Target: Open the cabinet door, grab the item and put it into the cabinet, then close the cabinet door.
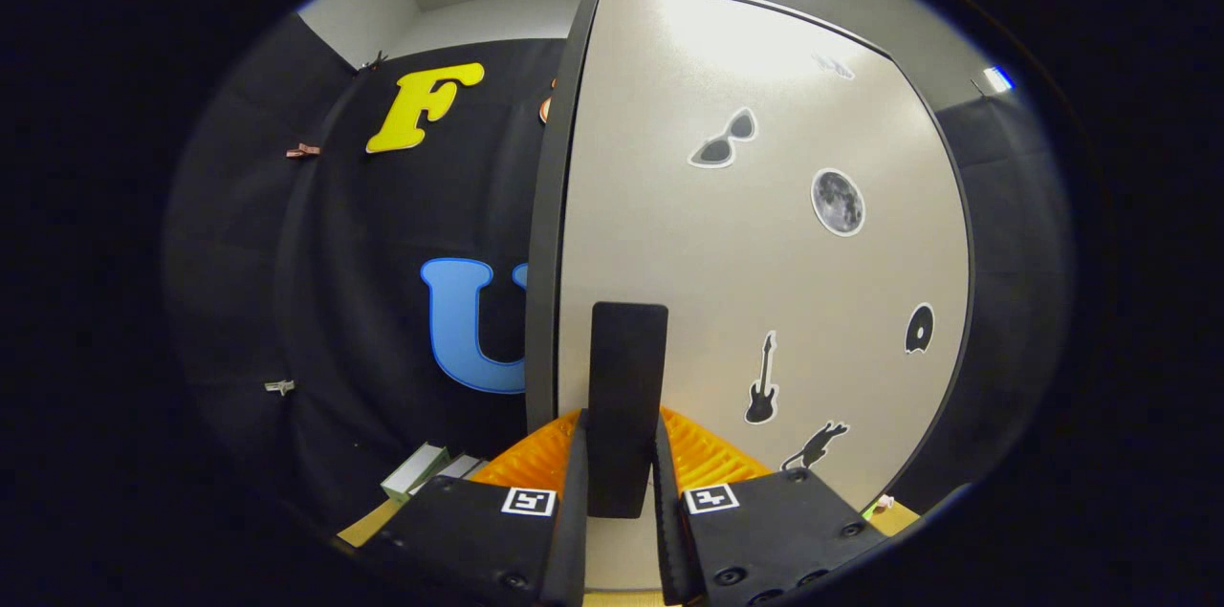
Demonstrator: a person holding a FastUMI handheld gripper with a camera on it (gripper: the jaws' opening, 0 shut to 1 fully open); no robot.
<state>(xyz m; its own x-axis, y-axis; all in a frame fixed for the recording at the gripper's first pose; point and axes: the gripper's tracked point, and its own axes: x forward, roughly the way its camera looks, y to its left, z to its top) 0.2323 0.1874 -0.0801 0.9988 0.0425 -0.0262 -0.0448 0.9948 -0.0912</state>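
**Fingers clamped on door handle**

Gripper [620, 483] fingers are narrow, both pressed on the dark upright handle [626, 397] of the cabinet door [765, 282]. The handle's lower end is hidden between the fingers. The pale door carries stickers; the cabinet's inside cannot be seen. Left of the fingers a small box [414, 471] lies low, partly cut off; whether it is the item, cannot tell.
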